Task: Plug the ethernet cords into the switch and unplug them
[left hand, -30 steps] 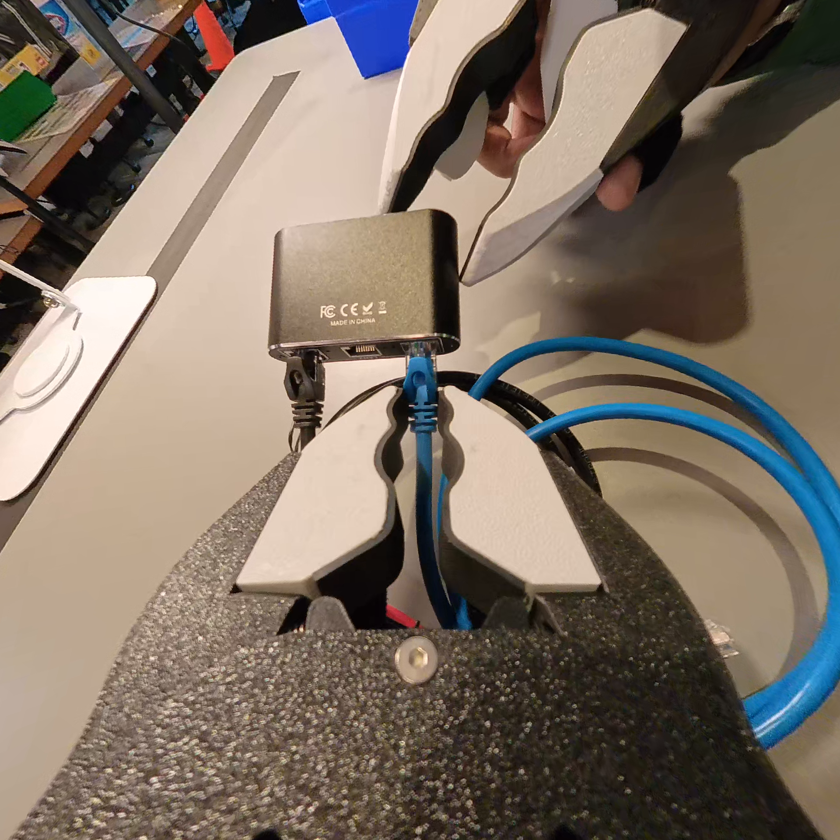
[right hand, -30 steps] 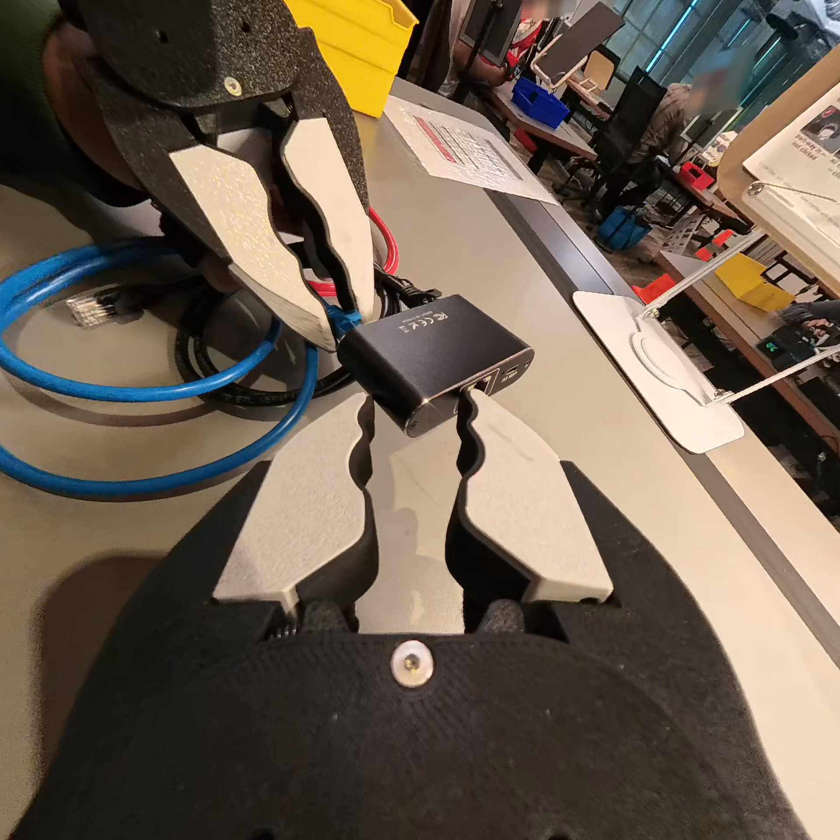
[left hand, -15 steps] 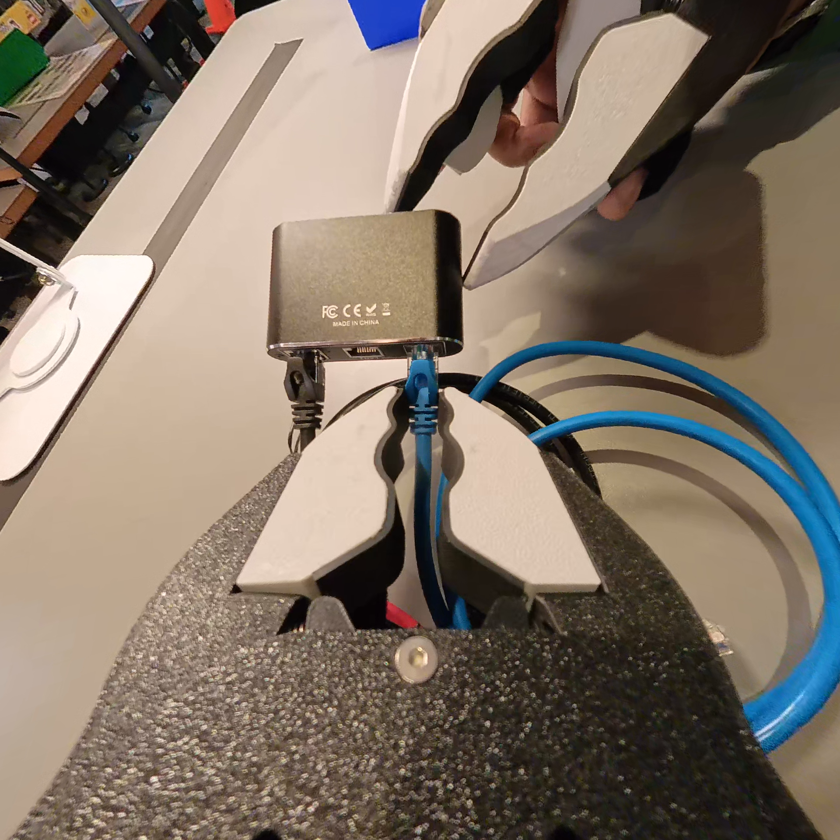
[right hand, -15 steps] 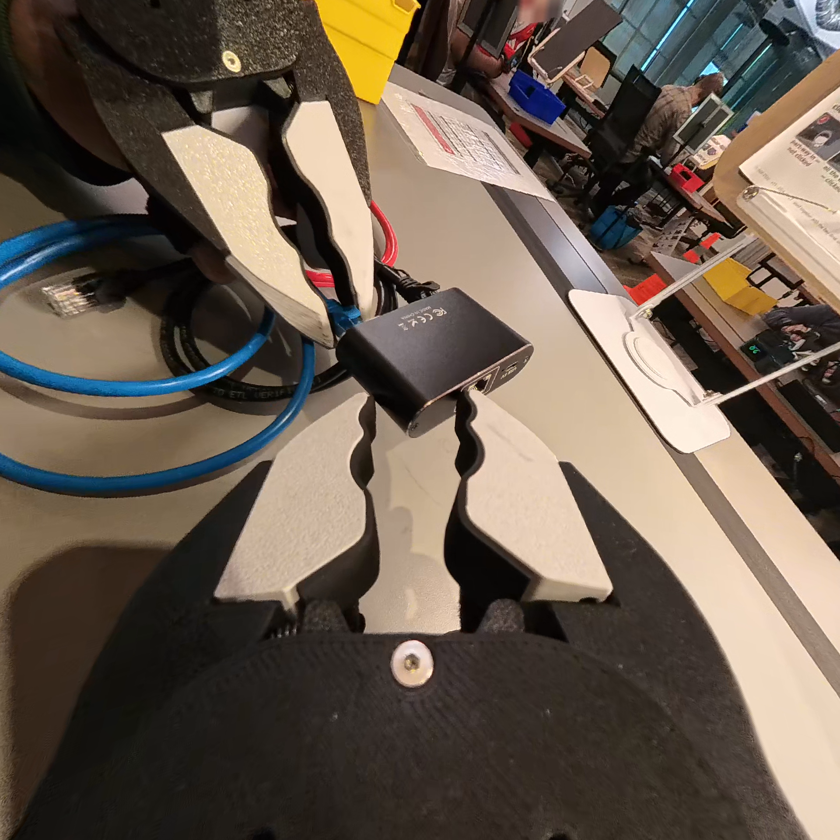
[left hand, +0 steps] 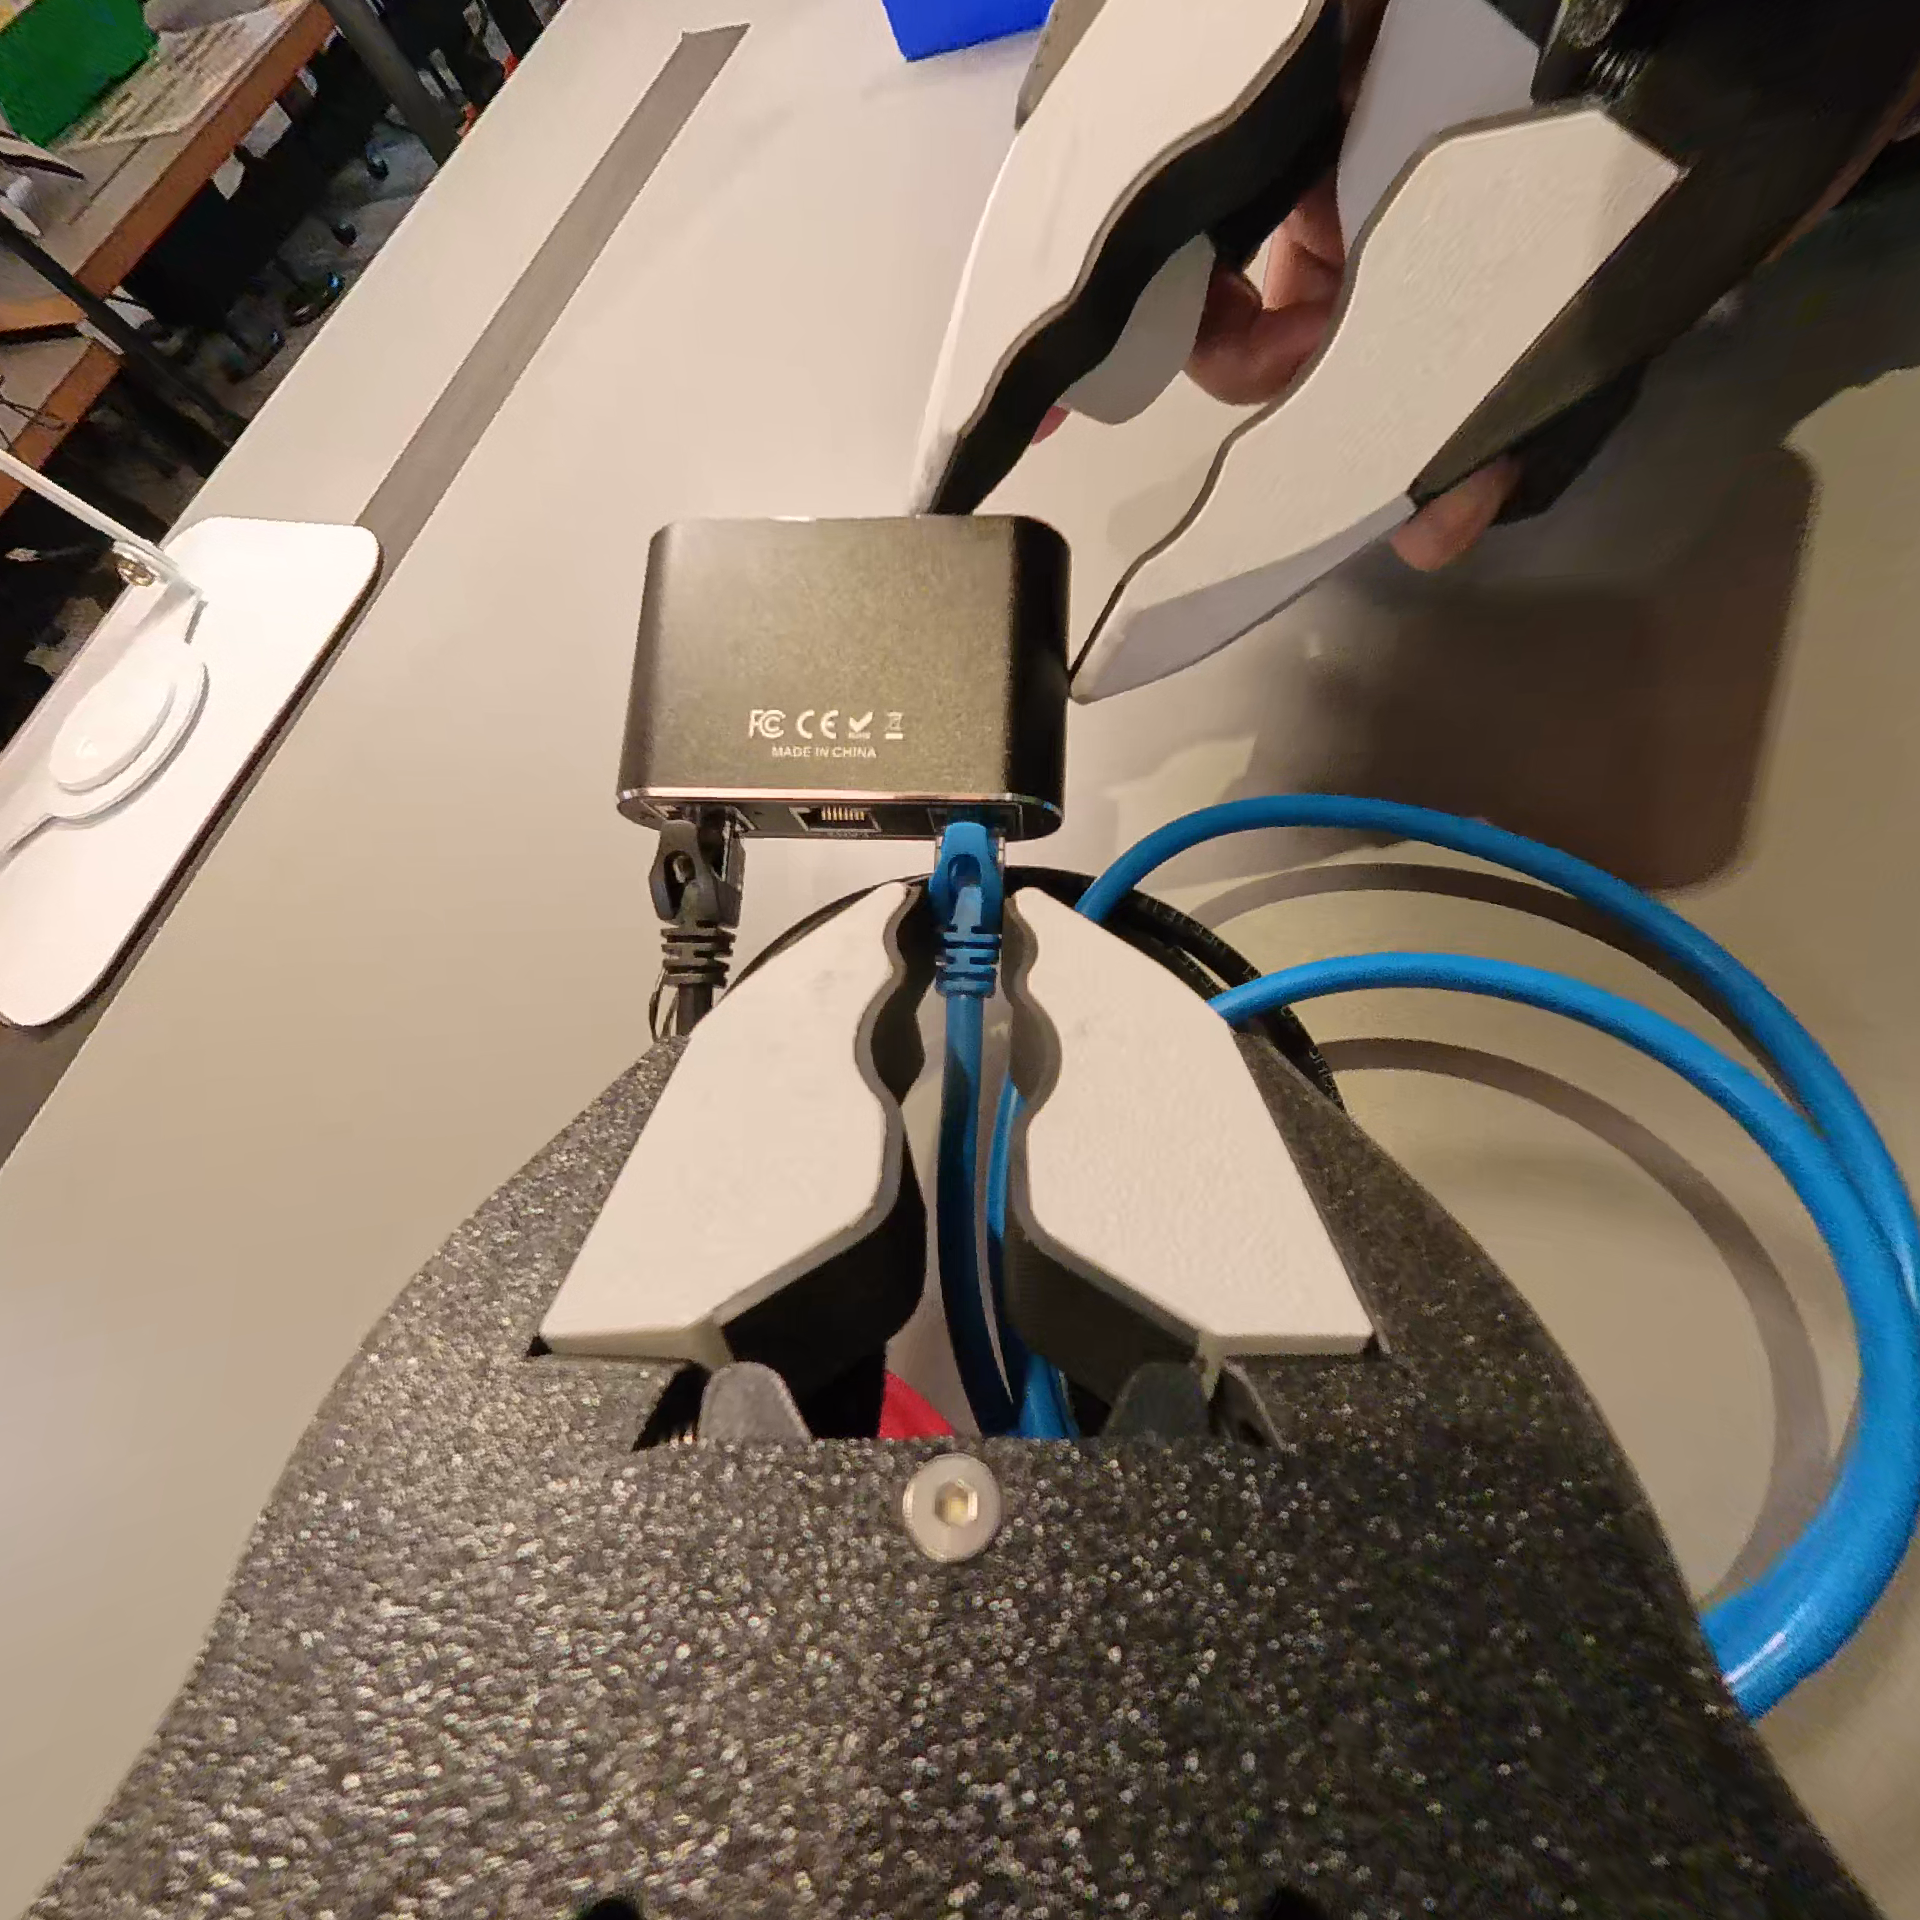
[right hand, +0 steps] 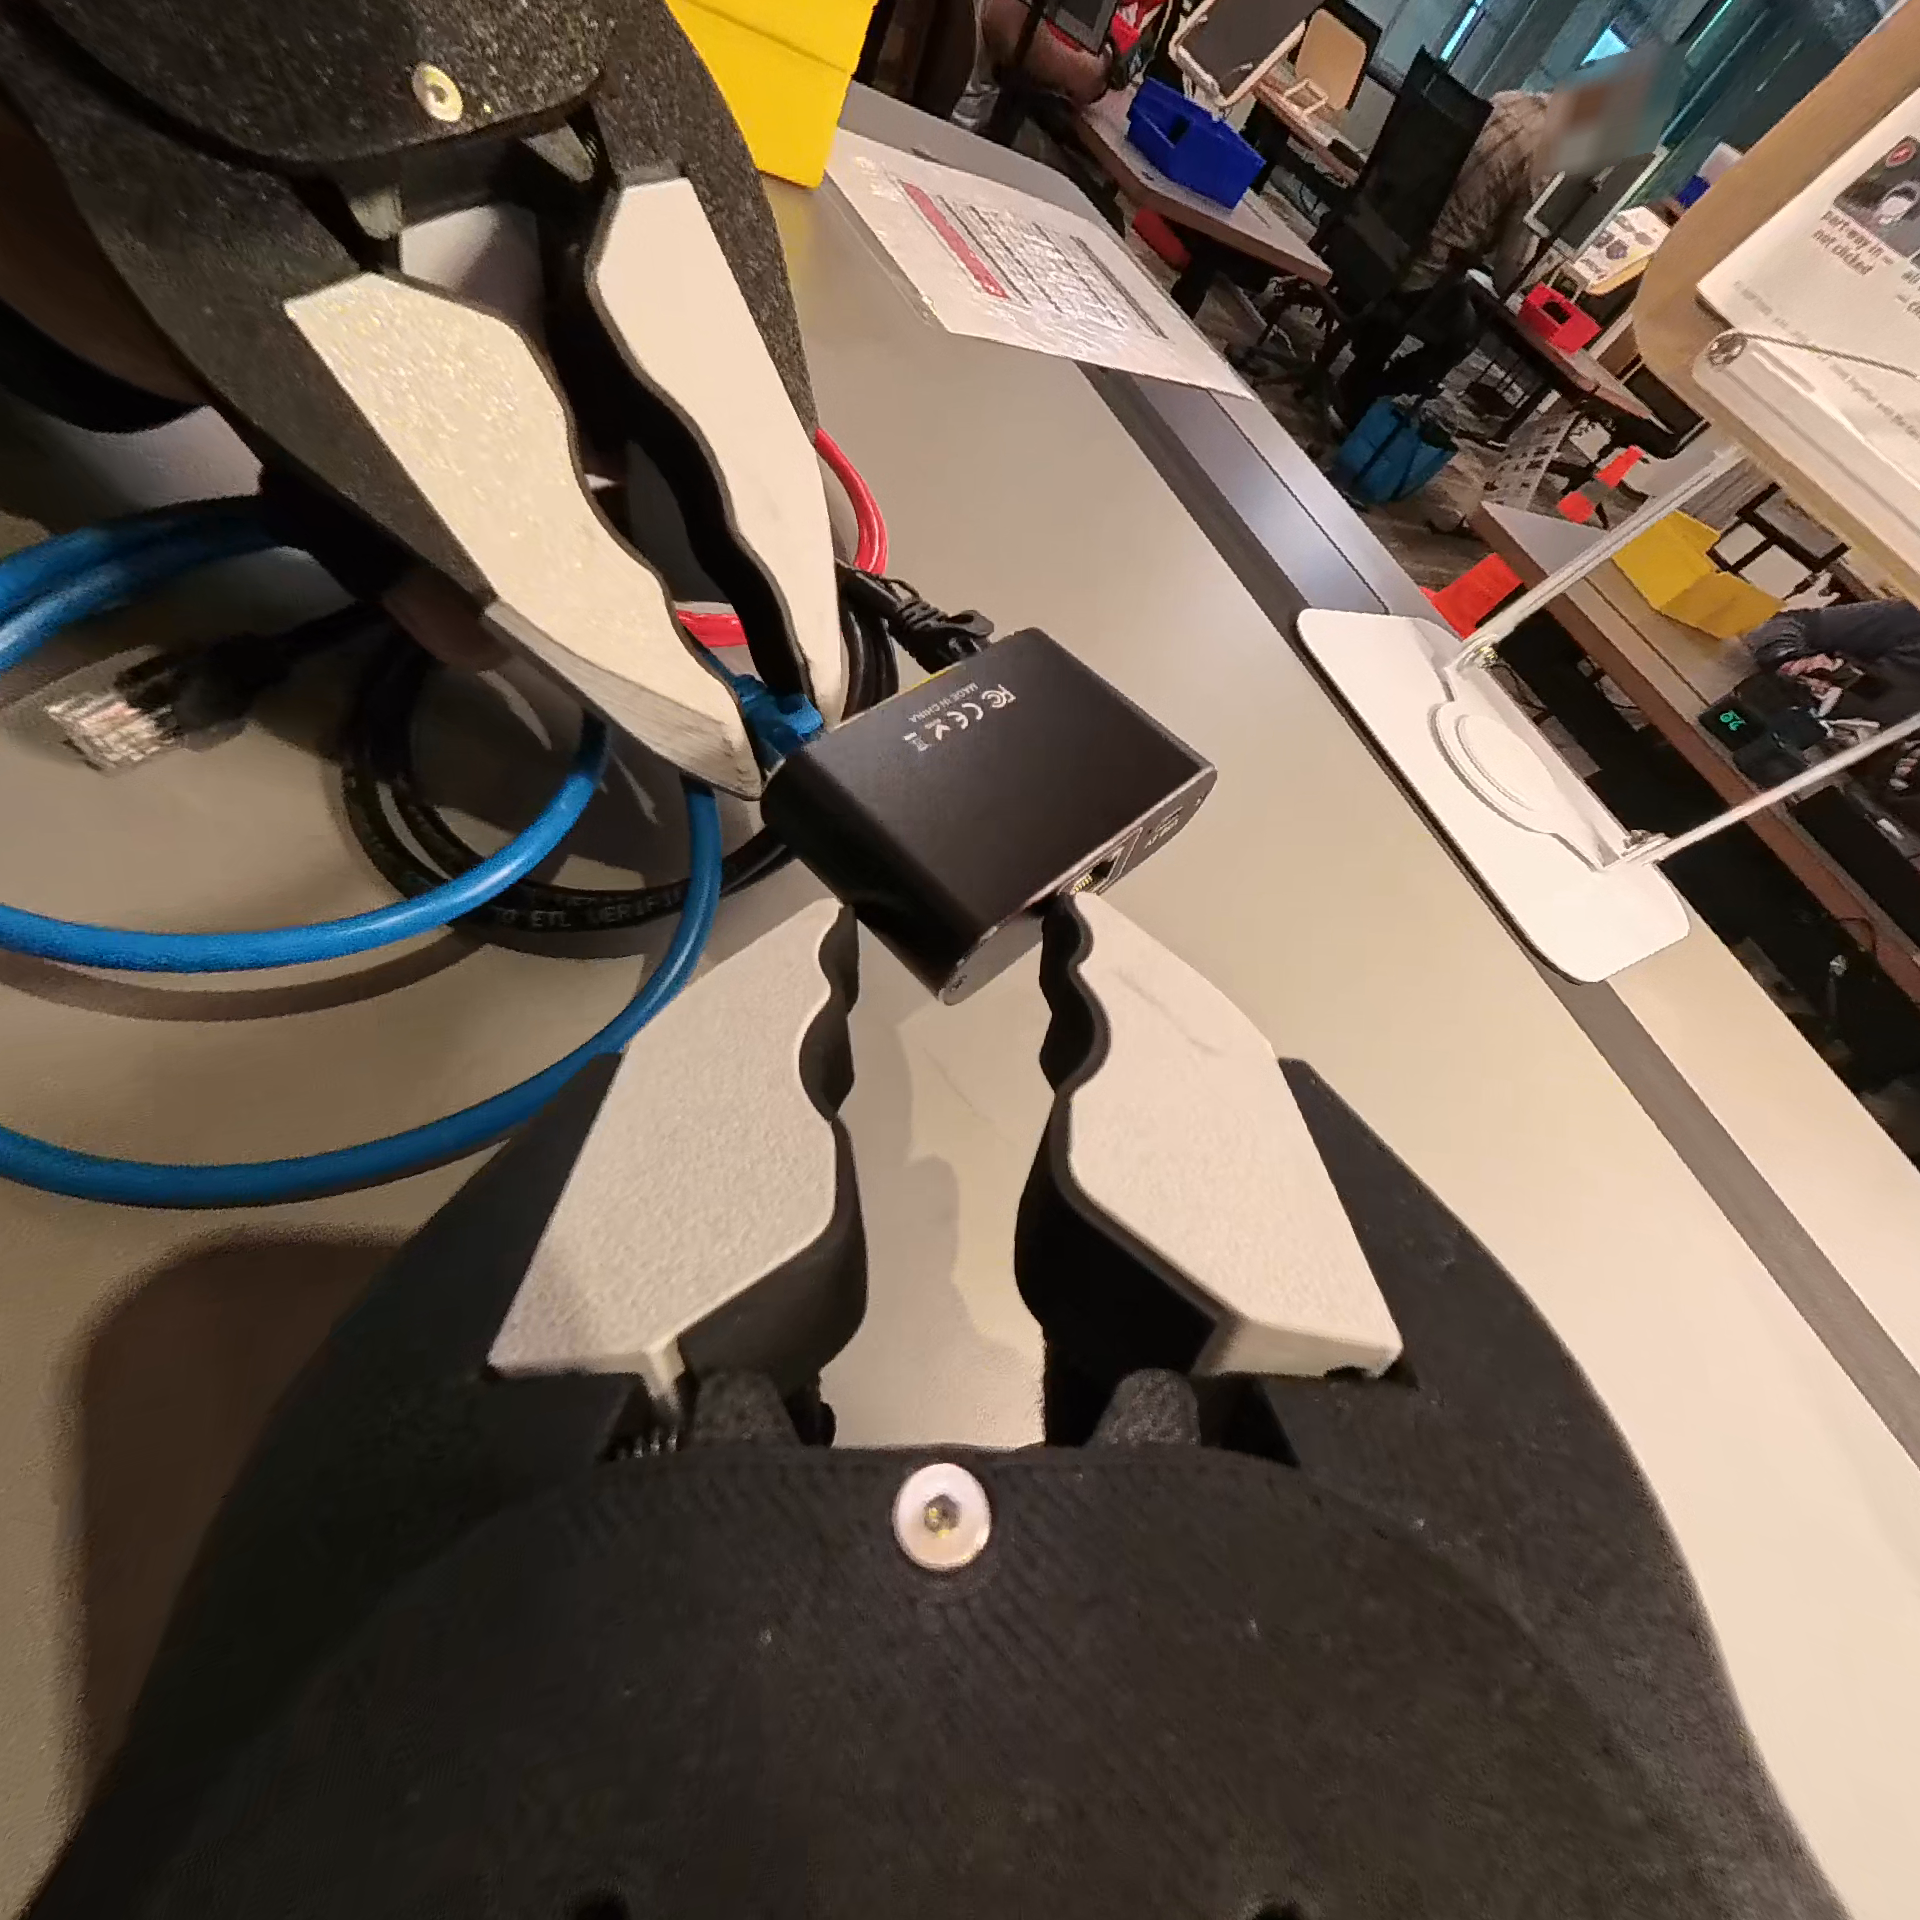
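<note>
The black switch (left hand: 847,665) sits between my two grippers, also in the right wrist view (right hand: 987,790). A blue ethernet plug (left hand: 966,894) is in its right port and a black plug (left hand: 691,894) in its left port; the middle port is empty. My left gripper (left hand: 964,904) is shut on the blue plug's boot, close to the port. My right gripper (right hand: 951,914) is shut on the switch's far corner from the opposite side. It shows in the left wrist view (left hand: 1023,587), with a hand behind it. The blue cord (left hand: 1662,1091) loops to the right.
A black cable coil (right hand: 582,914) and a red cable (right hand: 857,509) lie under the left gripper, with a loose clear plug (right hand: 94,717) at the left. A white stand base (left hand: 156,748) lies on the table. A yellow bin (right hand: 769,94) and a paper sheet (right hand: 1039,270) lie farther off. Spacing between my two grippers at the tips: around 5 cm.
Almost nothing. Both grippers keep their holds and both plugs stay in their ports. The views have shifted slightly.
</note>
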Demonstrator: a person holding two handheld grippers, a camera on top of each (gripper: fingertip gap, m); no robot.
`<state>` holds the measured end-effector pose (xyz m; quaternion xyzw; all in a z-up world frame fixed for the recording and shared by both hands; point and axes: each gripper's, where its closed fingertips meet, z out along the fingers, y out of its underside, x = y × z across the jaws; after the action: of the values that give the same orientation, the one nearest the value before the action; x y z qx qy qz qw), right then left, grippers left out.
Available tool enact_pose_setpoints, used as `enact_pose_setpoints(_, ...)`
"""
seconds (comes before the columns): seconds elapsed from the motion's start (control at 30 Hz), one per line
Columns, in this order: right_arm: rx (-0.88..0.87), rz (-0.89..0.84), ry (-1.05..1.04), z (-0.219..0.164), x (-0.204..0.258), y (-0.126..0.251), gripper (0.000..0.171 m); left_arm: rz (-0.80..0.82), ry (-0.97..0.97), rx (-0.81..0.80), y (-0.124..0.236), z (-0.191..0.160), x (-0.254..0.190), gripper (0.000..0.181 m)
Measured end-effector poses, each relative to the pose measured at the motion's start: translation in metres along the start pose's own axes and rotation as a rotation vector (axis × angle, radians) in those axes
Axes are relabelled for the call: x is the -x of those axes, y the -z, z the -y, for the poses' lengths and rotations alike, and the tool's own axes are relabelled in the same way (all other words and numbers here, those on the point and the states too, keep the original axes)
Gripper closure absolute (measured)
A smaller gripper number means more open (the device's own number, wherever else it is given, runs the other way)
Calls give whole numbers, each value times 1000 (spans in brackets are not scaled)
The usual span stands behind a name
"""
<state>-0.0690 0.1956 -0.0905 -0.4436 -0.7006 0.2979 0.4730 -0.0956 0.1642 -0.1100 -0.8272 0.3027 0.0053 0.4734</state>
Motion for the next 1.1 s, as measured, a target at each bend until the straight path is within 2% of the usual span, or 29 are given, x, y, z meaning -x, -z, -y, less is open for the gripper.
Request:
enact_pose_setpoints(0.3,-29,70,-45,0,-2,3,136,-41,28,-38,-3,1,-2,168)
enact_pose_setpoints(0.37,-47,54,-30,1,-5,5,143,-26,48,-34,-4,1,1,168)
enact_pose_setpoints(0.5,-40,33,43,0,-7,8,137,9,123,-16,-3,-4,10,168)
enact_pose_setpoints(0.7,6,67,-13,-4,3,0,128,7,201,-47,-1,2,11,168)
enact_pose_setpoints(0.77,25,50,5,-7,1,0,128,-23,202,-104,2,11,7,167)
enact_pose_setpoints(0.87,45,33,-20,-11,-4,-1,128,-107,266,-274,15,38,1,168)
enact_pose_setpoints(1.0,55,20,-43,-15,-10,-1,130,-56,250,-267,29,34,23,158)
enact_pose_setpoints(1.1,59,23,-37,-17,-9,-2,131,-16,220,-152,44,9,50,143)
